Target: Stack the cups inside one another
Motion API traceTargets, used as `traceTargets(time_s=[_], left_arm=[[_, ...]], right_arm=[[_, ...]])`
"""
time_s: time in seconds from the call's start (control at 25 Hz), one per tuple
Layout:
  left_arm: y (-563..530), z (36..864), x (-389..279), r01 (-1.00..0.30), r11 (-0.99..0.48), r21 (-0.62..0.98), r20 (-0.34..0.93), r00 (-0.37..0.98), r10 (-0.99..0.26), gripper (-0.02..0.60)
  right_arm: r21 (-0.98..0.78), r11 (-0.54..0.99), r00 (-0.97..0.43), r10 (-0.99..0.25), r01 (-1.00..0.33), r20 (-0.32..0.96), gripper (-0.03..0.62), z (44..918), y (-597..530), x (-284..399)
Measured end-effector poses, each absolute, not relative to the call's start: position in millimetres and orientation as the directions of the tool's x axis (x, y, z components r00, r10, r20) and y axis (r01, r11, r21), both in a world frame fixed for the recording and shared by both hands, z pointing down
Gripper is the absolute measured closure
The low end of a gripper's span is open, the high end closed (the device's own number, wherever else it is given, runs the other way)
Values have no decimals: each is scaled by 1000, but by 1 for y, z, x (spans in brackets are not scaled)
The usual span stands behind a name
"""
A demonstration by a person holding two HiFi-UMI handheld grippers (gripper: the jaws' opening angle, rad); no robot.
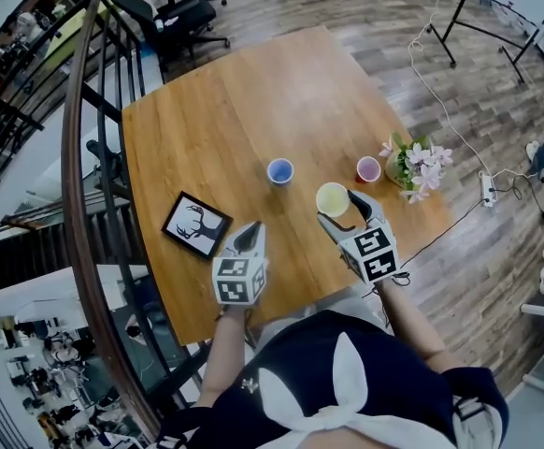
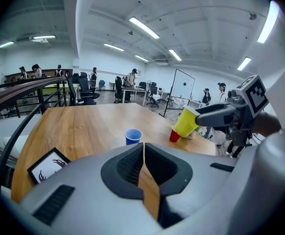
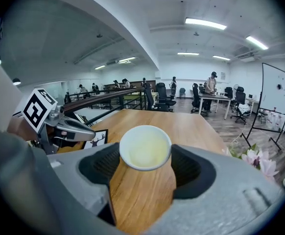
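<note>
Right gripper (image 1: 339, 206), jaws clamped on the yellow cup (image 1: 332, 197) above the table (image 1: 207, 110), seems mid-carry and next needs to lower it squarely into the blue cup (image 1: 279, 170) ahead-left across bare wood, minding the flowers (image 1: 414, 166), table edge and red cup (image 1: 368, 168) just ahead-right, while the left gripper (image 1: 250, 234) sits closed and empty alongside.

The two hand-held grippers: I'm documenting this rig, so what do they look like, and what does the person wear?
The left gripper and right gripper both have smooth light-grey moulded shells with black ribbed pads inside. Each carries a white cube printed with black square markers. The person wears a dark navy top with a white bow shape on it.
</note>
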State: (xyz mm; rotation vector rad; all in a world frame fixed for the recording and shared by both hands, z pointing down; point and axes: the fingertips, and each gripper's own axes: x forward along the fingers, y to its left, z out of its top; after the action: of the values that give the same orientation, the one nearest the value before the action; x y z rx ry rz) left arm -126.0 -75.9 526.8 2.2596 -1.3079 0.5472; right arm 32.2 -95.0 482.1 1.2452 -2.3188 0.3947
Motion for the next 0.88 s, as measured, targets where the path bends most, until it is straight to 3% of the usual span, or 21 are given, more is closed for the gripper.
traceTargets(time_s=[0.88], left_arm=[[-117, 530, -84, -845, -497, 196, 570, 511, -644, 555]], right_arm=[[19, 266, -221, -835, -964, 503, 270, 465, -164, 176]])
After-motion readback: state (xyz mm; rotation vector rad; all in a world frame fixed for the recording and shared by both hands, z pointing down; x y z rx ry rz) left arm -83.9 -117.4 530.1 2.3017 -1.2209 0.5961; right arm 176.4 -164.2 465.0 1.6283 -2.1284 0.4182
